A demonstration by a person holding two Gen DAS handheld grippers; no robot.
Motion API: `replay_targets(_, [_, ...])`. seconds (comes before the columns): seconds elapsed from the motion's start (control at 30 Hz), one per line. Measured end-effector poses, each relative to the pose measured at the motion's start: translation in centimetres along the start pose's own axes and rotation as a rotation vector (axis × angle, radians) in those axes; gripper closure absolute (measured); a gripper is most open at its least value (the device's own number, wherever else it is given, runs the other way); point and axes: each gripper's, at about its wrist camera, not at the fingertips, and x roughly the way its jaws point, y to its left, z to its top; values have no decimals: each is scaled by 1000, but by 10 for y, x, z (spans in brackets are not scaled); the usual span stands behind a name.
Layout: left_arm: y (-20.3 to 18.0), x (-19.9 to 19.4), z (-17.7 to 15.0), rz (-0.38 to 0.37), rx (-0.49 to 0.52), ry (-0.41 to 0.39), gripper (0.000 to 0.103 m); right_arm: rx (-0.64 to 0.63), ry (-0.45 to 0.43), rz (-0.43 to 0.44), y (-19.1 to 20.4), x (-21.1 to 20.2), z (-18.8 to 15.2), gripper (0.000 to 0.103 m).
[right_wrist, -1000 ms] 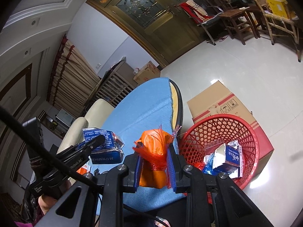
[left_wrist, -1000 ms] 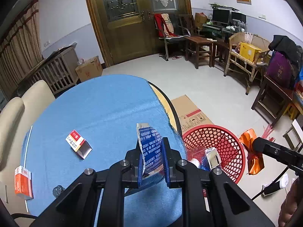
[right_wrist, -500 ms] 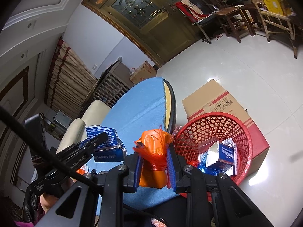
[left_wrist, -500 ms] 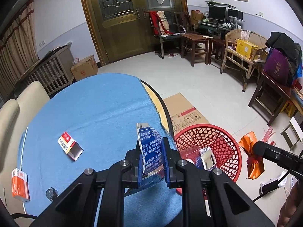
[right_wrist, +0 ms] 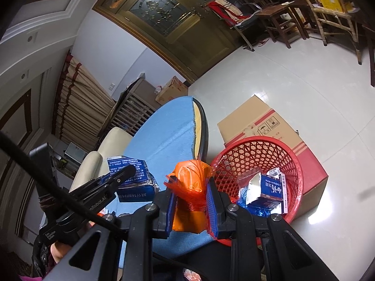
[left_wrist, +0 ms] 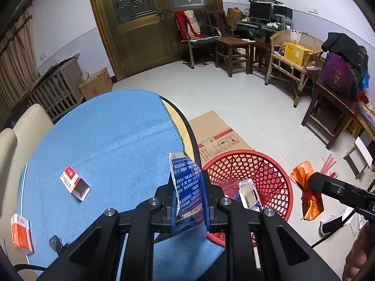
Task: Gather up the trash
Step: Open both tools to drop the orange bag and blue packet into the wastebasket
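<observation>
Red basket (left_wrist: 248,164) beside blue-clothed table (left_wrist: 105,140), cardboard box (left_wrist: 215,133) behind, cartons (left_wrist: 75,182) on cloth

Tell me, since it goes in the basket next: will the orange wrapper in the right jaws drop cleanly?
Probably light and floppy: the orange wrapper crumples between the jaws, its frayed edges sticking out. It may flutter or cling rather than fall straight into the red basket.

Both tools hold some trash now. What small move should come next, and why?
Probably carry the left tool sideways over the red basket before opening: its blue wrapper appears to sit over the blue tablecloth's edge, short of the basket.
</observation>
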Motion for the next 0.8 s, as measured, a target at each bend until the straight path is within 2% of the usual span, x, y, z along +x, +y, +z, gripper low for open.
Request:
replay_targets(0.3, [-8,10,-2,-69,6,16,84,29,9,-19,-11,3,0,77])
replay_targets(0.7, [-13,34,-5,-286,-25,52,84,88,11,-87,-36,11,5,75])
replay_targets(0.77, [-17,38,-5,-311,-21,62,80,94,14,-106,-39,14,5,75])
replay_targets(0.8, [-18,40,-6,-316,-21,66,71,98,18,-114,-41,16,5,75])
